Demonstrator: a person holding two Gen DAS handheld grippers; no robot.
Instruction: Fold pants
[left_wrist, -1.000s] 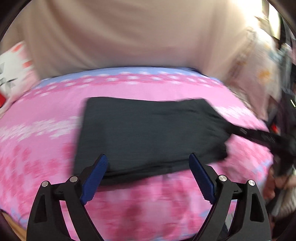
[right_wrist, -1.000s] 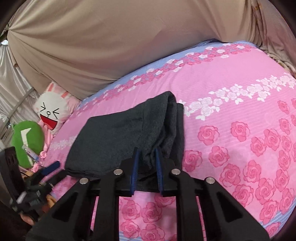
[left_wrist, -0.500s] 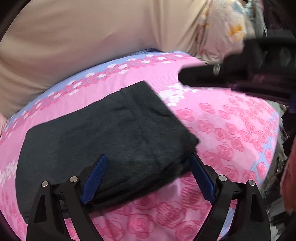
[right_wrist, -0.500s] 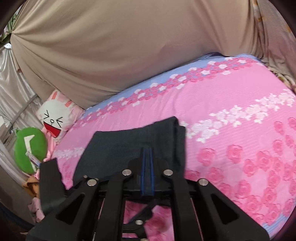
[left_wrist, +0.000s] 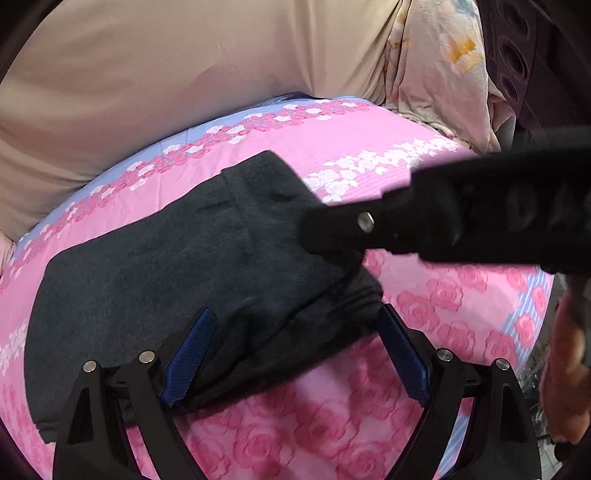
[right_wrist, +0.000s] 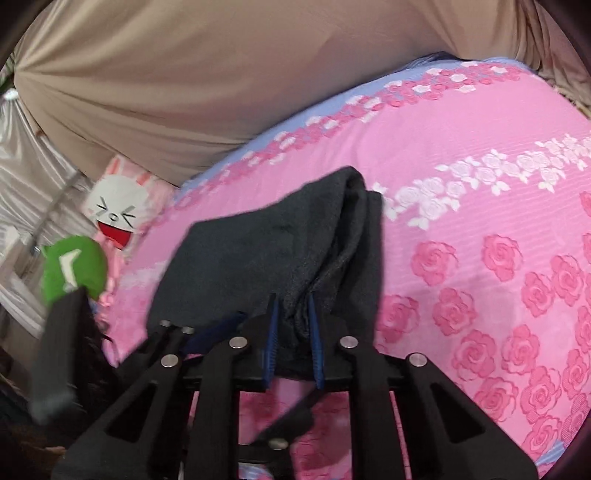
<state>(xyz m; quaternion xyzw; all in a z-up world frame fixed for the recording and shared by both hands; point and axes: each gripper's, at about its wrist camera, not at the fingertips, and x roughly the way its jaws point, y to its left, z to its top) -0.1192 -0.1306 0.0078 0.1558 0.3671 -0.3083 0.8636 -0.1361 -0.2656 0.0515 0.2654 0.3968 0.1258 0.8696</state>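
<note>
Right claw (right_wrist: 292, 334) pinching dark grey folded pants (right_wrist: 266, 251), layered edge bunched

left claw (left_wrist: 295, 350): jaws spread wide, low | right claw (right_wrist: 293, 332): jaws narrowly parted, cloth between

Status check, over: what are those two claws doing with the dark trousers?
Left gripper open over folded charcoal fleece pants. Right gripper pinching their edge. Nothing blocking.
</note>
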